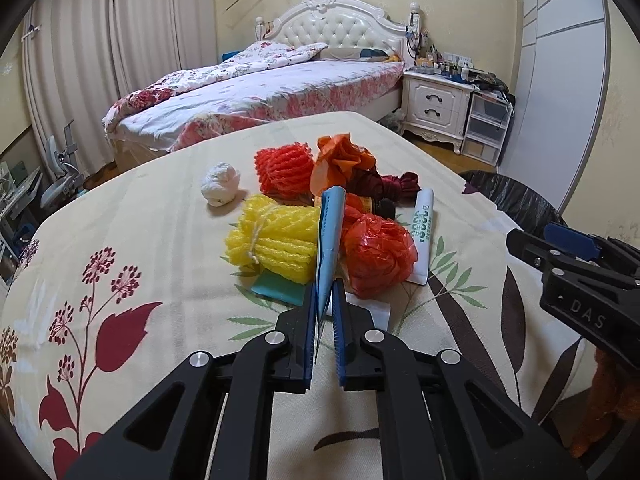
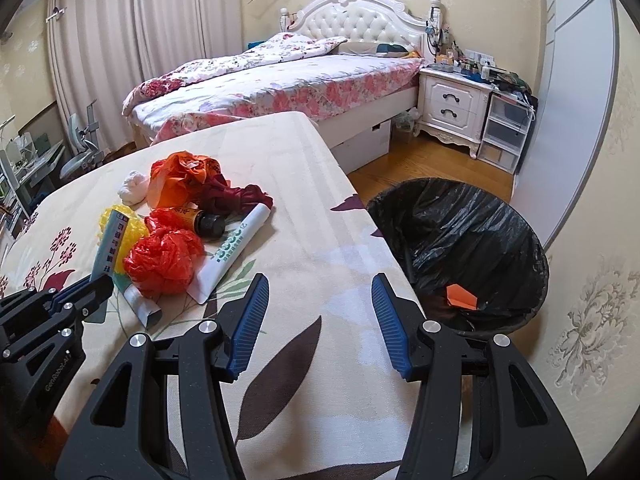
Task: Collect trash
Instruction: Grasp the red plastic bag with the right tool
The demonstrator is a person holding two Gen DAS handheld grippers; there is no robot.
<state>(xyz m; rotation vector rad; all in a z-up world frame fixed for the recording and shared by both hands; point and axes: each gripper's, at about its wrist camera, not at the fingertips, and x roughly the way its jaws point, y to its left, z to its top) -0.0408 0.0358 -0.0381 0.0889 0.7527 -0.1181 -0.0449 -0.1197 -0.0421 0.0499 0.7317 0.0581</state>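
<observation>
Your left gripper (image 1: 323, 300) has its fingers clenched on the lower edge of a flattened blue carton (image 1: 329, 240), which stands upright at the near side of the trash pile (image 2: 176, 224) on the surface (image 2: 304, 240). It's thin and limp, pinched only by a corner, so a quick swing toward the black-lined bin (image 2: 460, 240) could let it slip or fold. Your right gripper (image 2: 320, 320) hangs released, empty, near the bin

Left tongs (image 1: 323, 300) are pinched nearly together (fingers almost parallel), right tongs (image 2: 320, 286) spread wide.
</observation>
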